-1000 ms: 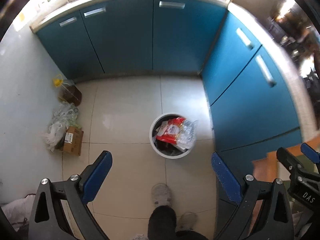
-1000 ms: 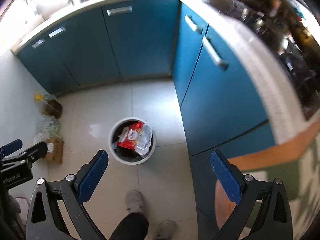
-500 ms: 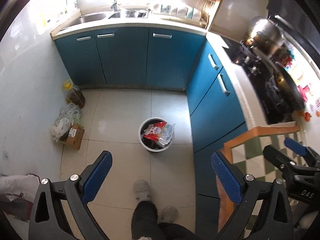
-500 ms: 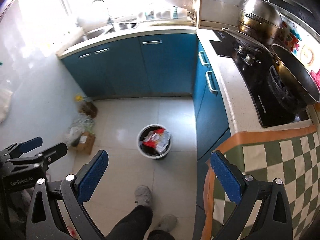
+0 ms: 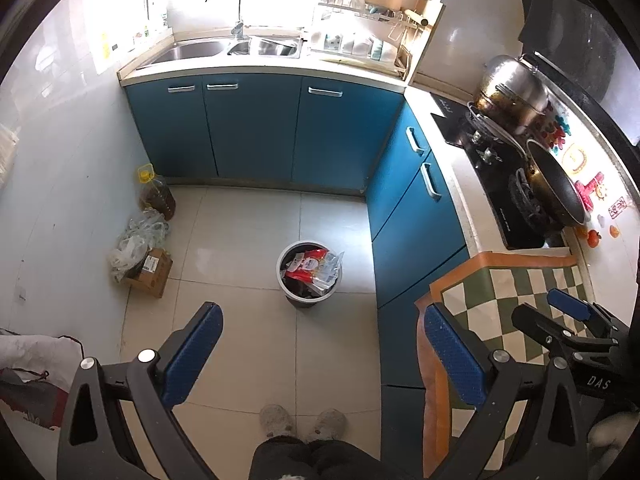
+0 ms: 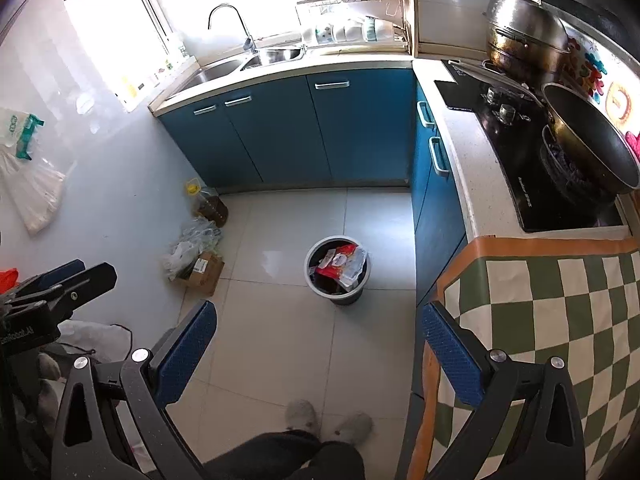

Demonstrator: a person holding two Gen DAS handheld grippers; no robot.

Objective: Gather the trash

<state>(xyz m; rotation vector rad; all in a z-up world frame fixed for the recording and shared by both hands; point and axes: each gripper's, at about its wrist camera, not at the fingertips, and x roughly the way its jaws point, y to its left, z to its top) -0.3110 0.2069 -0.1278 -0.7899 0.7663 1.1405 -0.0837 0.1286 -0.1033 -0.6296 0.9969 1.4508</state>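
blue cabinets [image 5: 256, 128] wrap the back and right of the tiled floor [image 5: 240, 240]. desk [image 6: 560, 320] with the checkered cloth sits under my right gripper [image 6: 320, 348]. trash bin [image 5: 309, 276] stands mid-floor, near the right cabinets, red and clear wrappers [image 5: 316, 266] sticking out the top. cardboard box [image 5: 154, 272], plastic bags [image 5: 136, 240] and an oil jug [image 5: 157, 196] sit along the left wall, well apart from the bin. left gripper [image 5: 320, 352] and right gripper both spread wide, holding nothing. my slippers [image 5: 304, 420] are on the floor below.
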